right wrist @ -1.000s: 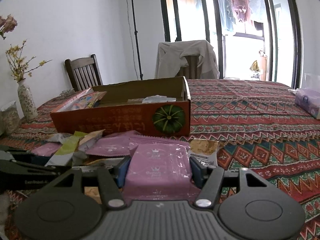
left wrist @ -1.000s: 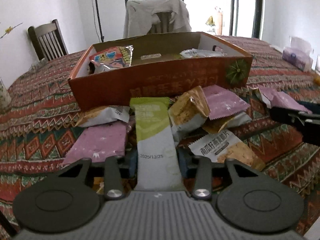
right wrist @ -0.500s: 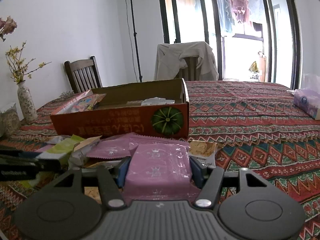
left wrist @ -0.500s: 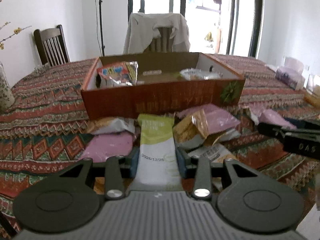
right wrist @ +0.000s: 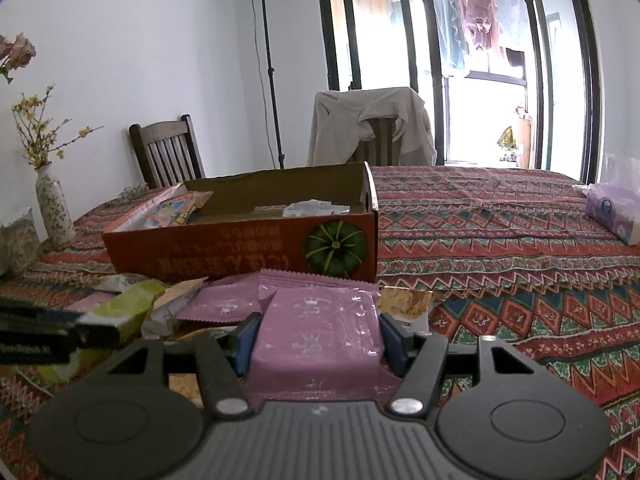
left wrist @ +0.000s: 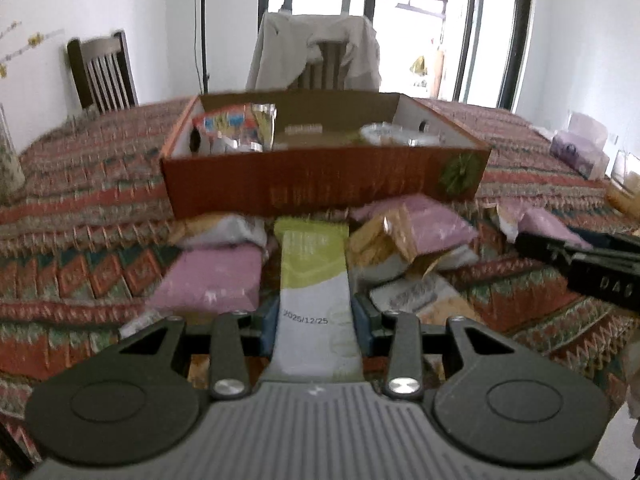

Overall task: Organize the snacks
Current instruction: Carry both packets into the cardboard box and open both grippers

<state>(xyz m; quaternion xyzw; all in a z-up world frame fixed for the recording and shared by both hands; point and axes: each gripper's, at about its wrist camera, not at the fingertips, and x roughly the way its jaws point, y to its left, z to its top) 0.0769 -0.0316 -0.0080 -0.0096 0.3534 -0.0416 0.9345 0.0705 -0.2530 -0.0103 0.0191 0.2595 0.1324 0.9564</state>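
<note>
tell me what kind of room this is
Most likely a home dining room: a table under a patterned cloth, wooden chairs around it, a flower vase, and laundry hanging outside the glass doors.

Tablecloth (right wrist: 500, 216): red, green and cream zigzag and diamond bands.
Box (right wrist: 248, 248): orange-red front, brown inside, a dark green pumpkin printed at its right end.
Long packet (left wrist: 314, 280): lime green at the far end, white near the blue pads.
Square packet (right wrist: 320, 332): pale purple with faint white marks.
Vase (right wrist: 52, 208): cream, speckled.
Tissue pack (right wrist: 612, 212): lilac.
Chair (right wrist: 166, 152): dark brown wood.
</note>
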